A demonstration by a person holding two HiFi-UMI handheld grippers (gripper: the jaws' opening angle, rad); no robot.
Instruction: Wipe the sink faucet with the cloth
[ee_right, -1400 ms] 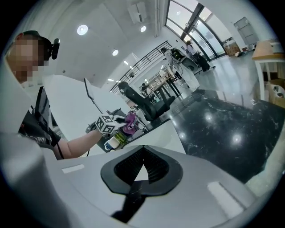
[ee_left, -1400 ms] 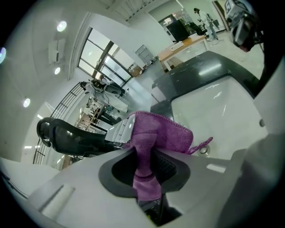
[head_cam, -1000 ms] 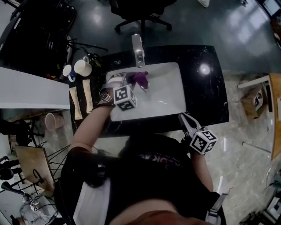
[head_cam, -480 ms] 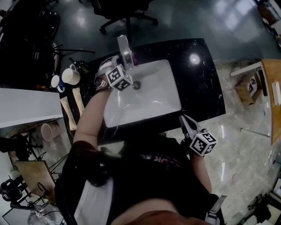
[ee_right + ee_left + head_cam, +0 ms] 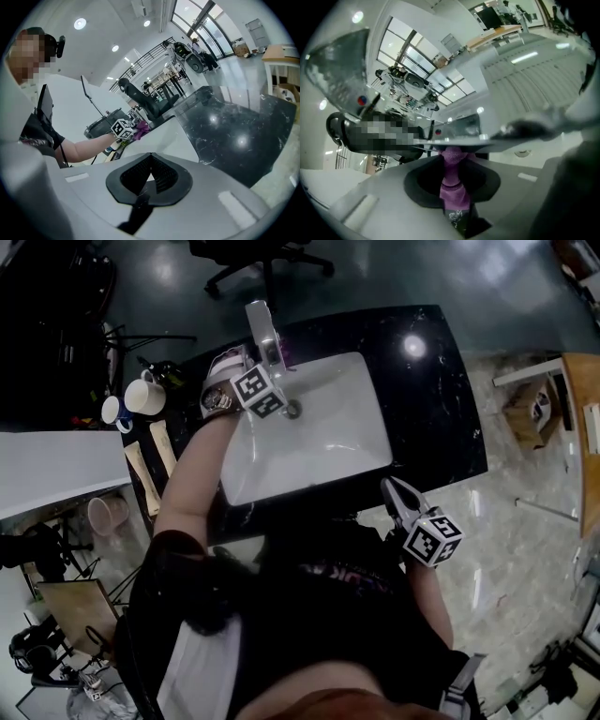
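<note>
— Cloth position?
— The purple cloth point(image 5: 453, 190) is pinched in the left tool point(image 5: 452, 161). Its free end meets the faucet point(image 5: 263, 329) just ahead of the jaws, above the sink point(image 5: 347, 446).
— Right tool?
— The right tool point(image 5: 149, 174) is pressed together and empty, well apart from the left tool, at the table point(image 5: 441, 409) edge.

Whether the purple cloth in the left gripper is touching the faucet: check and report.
Touching. The left gripper view shows the cloth with its bunched end pressed up against the shiny faucet, no gap between them.

left tongs point(image 5: 453, 180) and cloth point(image 5: 451, 161), from basin point(image 5: 323, 432) up to faucet point(image 5: 265, 334)
</note>
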